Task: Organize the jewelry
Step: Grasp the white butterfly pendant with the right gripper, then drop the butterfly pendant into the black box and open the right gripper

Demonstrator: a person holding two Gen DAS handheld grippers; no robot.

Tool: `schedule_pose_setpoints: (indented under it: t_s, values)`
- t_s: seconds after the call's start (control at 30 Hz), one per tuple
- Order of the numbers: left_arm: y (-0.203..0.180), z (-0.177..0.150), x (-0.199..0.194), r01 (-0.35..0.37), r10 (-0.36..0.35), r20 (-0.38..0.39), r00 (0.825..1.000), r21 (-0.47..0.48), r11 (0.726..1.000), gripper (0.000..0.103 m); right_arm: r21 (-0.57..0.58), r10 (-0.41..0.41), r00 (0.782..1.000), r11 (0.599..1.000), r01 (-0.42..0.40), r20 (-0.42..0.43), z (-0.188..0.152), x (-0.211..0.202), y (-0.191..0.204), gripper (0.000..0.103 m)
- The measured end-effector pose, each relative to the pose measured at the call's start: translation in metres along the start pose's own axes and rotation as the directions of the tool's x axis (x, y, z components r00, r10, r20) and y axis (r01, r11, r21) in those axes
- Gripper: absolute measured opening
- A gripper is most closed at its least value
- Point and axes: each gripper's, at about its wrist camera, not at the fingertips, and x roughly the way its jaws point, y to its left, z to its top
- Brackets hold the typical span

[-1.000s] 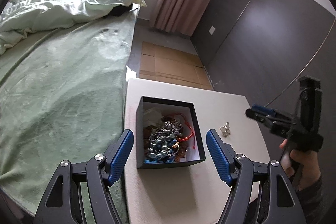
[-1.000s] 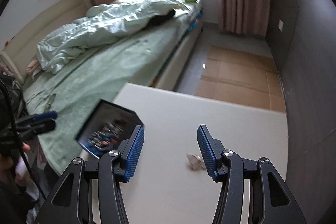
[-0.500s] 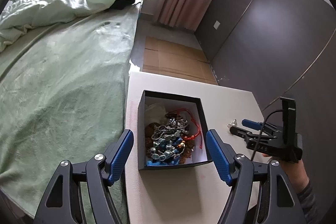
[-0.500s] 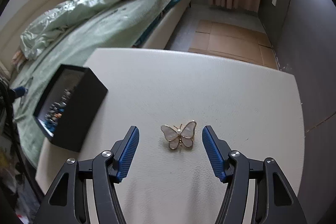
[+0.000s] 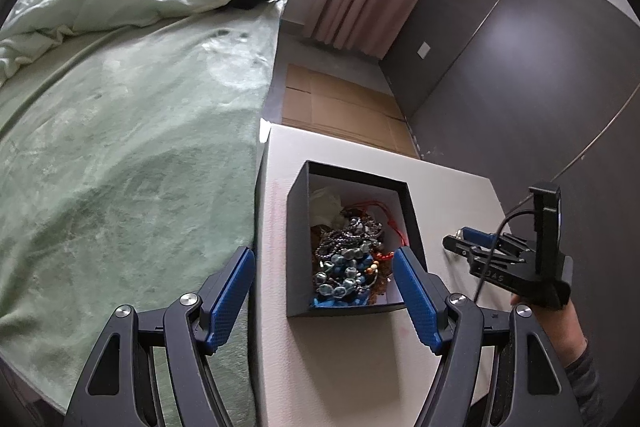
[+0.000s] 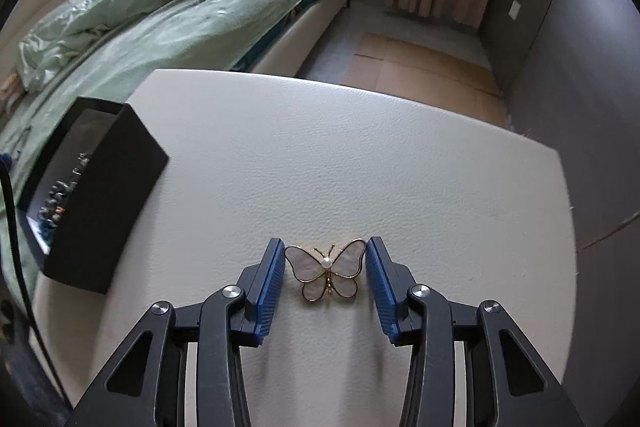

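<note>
Butterfly brooch (image 6: 327,274): flat on the white tabletop (image 6: 360,167), toward its near edge, between the blue pads.
Right gripper (image 6: 326,279): narrowed since half a second ago; pads (image 6: 273,277) just beside the wing tips, contact not discernible, brooch not lifted.
Left gripper (image 5: 324,291): spread wide as before, holding nothing, lined up over the box.
Black box (image 5: 298,239): at the tabletop's left edge beside the bed (image 5: 120,147), heaped with beaded jewelry (image 5: 348,259).

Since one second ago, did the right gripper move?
Yes. The right gripper has come down toward the table and narrowed around the butterfly brooch, which lies between its fingers.
</note>
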Motion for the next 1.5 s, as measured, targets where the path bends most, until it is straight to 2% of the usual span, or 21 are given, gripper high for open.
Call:
schedule_pose_setpoints:
  t_s: [0.23,0.47,0.63,0.77,0.87,0.9,0.97,1.03,1.1,1.17,1.3,1.37,1.43,1.5]
  values:
    - [0.009,0.000,-0.013,0.007,-0.007,0.025,1.000,-0.017,1.000,0.073,-0.006,0.034,0.998,0.999,-0.033,0.051,0.012,-0.027,0.016,0.042]
    - [0.019,-0.003,-0.028,0.013,-0.011,0.044,0.999,-0.036,0.999,0.073,-0.057,0.083,0.989,0.995,-0.077,0.119,0.032,-0.062,0.051,0.042]
    - [0.025,-0.006,-0.036,0.019,-0.017,0.053,0.998,-0.045,0.999,0.073,-0.082,0.122,0.983,0.990,-0.112,0.135,0.044,-0.072,0.075,0.042]
    - [0.029,-0.008,-0.040,0.027,-0.024,0.056,0.998,-0.050,0.998,0.073,-0.094,0.178,0.973,0.982,-0.166,0.144,0.051,-0.079,0.095,0.042]
    - [0.030,-0.008,-0.046,0.040,-0.037,0.061,0.997,-0.055,0.998,0.073,-0.114,0.240,0.958,0.968,-0.224,0.155,0.056,-0.086,0.111,0.043]
    - [0.030,-0.008,-0.047,0.044,-0.040,0.063,0.997,-0.054,0.998,0.073,-0.119,0.248,0.956,0.966,-0.231,0.154,0.057,-0.087,0.116,0.046]
    - [0.029,-0.009,-0.051,0.048,-0.045,0.067,0.997,-0.048,0.998,0.073,-0.111,0.248,0.958,0.966,-0.233,0.144,0.059,-0.089,0.122,0.067]
    - [0.025,-0.010,-0.056,0.048,-0.046,0.070,0.996,-0.033,0.998,0.074,-0.099,0.244,0.956,0.968,-0.230,0.162,0.057,-0.094,0.122,0.072]
    - [0.021,-0.010,-0.058,0.041,-0.039,0.071,0.997,-0.019,0.999,0.081,-0.078,0.246,0.955,0.969,-0.236,0.164,0.054,-0.099,0.118,0.074]
    - [0.016,-0.011,-0.061,0.042,-0.041,0.076,0.996,-0.010,0.999,0.084,-0.058,0.238,0.957,0.971,-0.231,0.164,0.050,-0.103,0.114,0.083]
    - [0.005,-0.013,-0.066,0.046,-0.047,0.080,0.996,0.012,0.999,0.091,-0.020,0.225,0.956,0.974,-0.225,0.186,0.034,-0.118,0.104,0.089]
    - [-0.002,-0.015,-0.068,0.053,-0.055,0.085,0.995,0.030,0.998,0.096,-0.004,0.214,0.957,0.976,-0.218,0.197,0.028,-0.126,0.101,0.095]
    - [-0.011,-0.018,-0.072,0.053,-0.058,0.092,0.994,0.055,0.997,0.102,0.013,0.206,0.955,0.977,-0.214,0.213,0.019,-0.134,0.097,0.096]
    - [-0.019,-0.021,-0.075,0.045,-0.052,0.090,0.995,0.080,0.996,0.103,0.027,0.205,0.952,0.976,-0.217,0.225,0.011,-0.142,0.095,0.097]
